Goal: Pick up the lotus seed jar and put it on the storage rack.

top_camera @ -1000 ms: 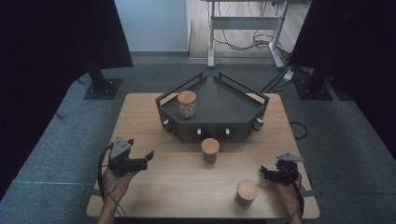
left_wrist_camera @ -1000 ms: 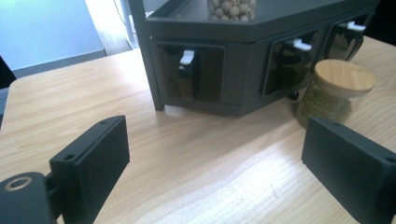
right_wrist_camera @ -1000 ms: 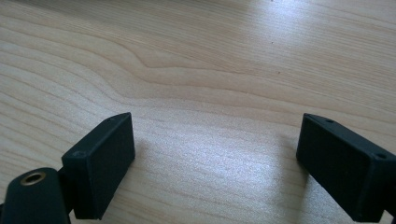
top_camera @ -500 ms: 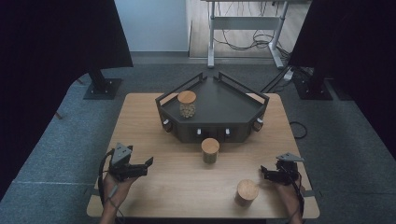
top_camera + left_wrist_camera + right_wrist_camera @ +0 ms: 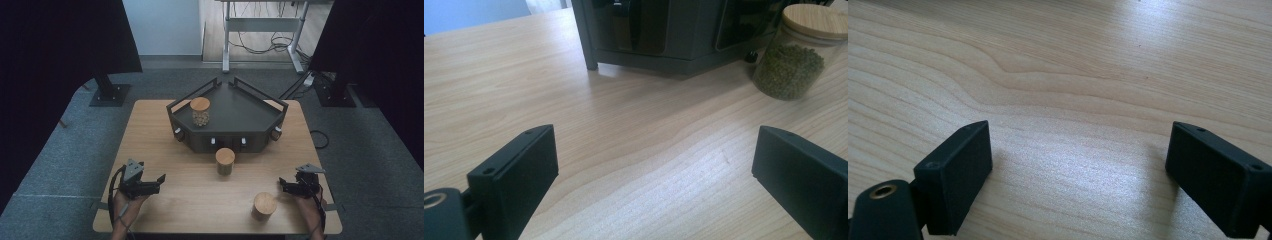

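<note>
While both grippers rest low over the wooden table (image 5: 165, 145) with nothing between their jaws, the nearest things are glass jars with round bamboo lids. The left gripper (image 5: 159, 179) has just been opening its jaws, which stand wide apart over bare wood grain; ahead of its fingers (image 5: 519, 172) and off to the right stands a rounded jar of green beans (image 5: 791, 65), its lid cut off by the frame's top edge. The right gripper (image 5: 282, 183) also holds its flat, matte-black fingers (image 5: 960, 165) apart above bare wood; a lidded jar (image 5: 263, 206) sits just beside them, nearer the table's front edge. Beyond stands a dark, angular tray (image 5: 240, 107) with raised rails and small knobs, bearing a third jar (image 5: 200, 111). Grey carpet (image 5: 365, 140) and black curtains surround the table.
</note>
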`<state>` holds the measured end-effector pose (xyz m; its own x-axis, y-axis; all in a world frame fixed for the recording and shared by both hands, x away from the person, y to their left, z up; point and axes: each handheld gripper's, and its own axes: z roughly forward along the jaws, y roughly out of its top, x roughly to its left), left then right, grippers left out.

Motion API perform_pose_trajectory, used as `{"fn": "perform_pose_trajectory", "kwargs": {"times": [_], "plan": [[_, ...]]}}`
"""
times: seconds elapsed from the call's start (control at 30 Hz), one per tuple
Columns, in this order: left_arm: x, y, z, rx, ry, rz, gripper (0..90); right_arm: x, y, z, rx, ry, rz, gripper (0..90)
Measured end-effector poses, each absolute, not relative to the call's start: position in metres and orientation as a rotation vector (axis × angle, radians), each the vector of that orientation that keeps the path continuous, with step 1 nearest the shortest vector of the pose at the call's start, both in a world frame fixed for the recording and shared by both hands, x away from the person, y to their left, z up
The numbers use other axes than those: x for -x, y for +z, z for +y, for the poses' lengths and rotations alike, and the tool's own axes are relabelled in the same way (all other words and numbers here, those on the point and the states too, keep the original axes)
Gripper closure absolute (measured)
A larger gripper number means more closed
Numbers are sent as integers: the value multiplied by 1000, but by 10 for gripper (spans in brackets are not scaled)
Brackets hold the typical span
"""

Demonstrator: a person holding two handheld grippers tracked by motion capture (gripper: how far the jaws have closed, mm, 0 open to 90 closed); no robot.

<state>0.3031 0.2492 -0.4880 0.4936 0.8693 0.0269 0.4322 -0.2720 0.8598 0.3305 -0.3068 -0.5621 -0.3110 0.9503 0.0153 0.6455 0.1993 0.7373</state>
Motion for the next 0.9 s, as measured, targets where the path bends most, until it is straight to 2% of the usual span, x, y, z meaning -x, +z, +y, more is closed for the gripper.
{"fn": "perform_pose_trajectory", "kwargs": {"times": [0.9], "plan": [[-299, -511, 247, -1907, 617, 1109, 48, -331, -562, -307, -1484, 908, 2034, 108]]}}
